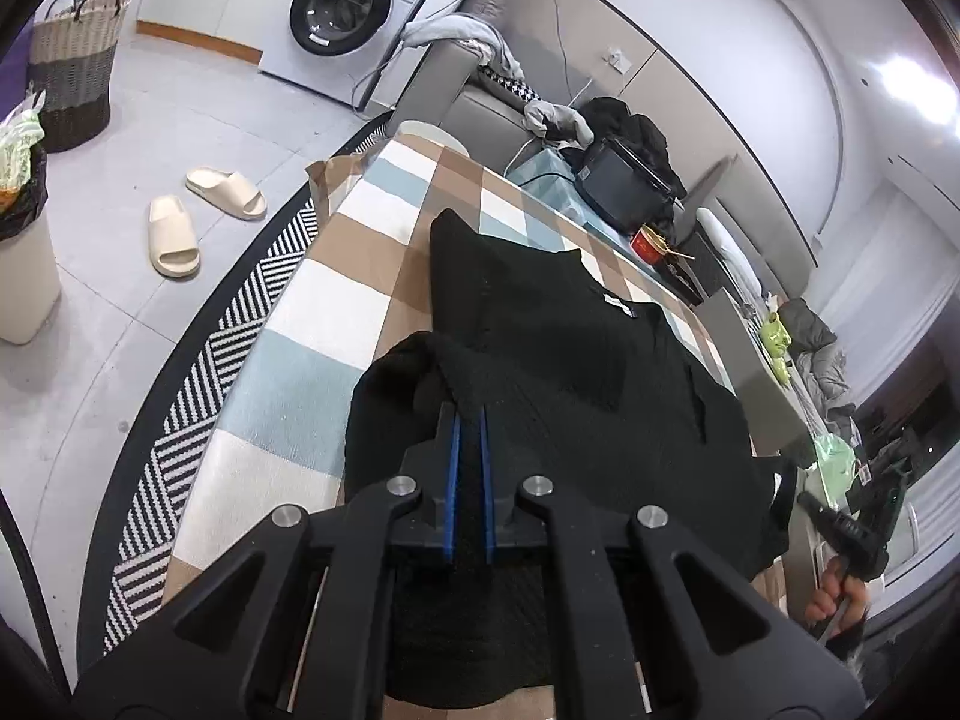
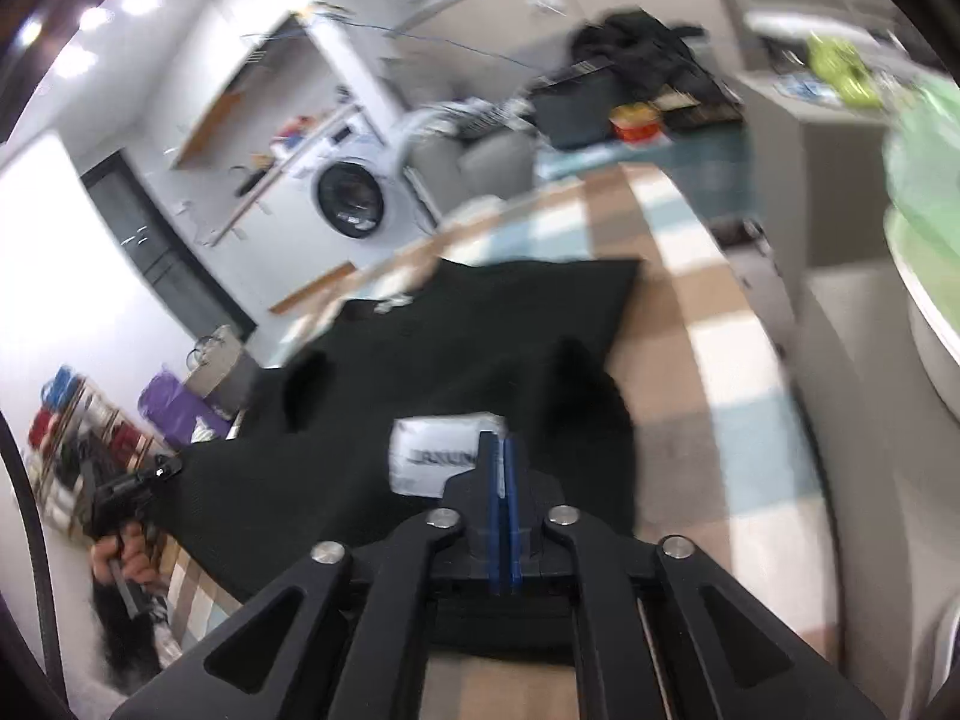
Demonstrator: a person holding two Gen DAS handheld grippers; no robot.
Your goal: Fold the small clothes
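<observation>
A black knit garment point(image 1: 570, 360) lies on the checked tablecloth point(image 1: 336, 300); it also shows in the right wrist view point(image 2: 468, 348). My left gripper point(image 1: 470, 414) is shut on a folded edge of the garment and lifts it a little. My right gripper point(image 2: 499, 441) is shut on the garment's near edge beside its white label point(image 2: 432, 456). The right wrist view is blurred by motion. Each view shows the other hand-held gripper at its edge: the right one in the left wrist view point(image 1: 846, 534), the left one in the right wrist view point(image 2: 129, 492).
A washing machine point(image 1: 354, 12) stands at the back, with a woven basket point(image 1: 75, 66) and a pair of slippers point(image 1: 198, 222) on the floor. A black box point(image 1: 624, 180) and clothes lie on the sofa behind the table. A striped rug point(image 1: 240, 324) is under the table.
</observation>
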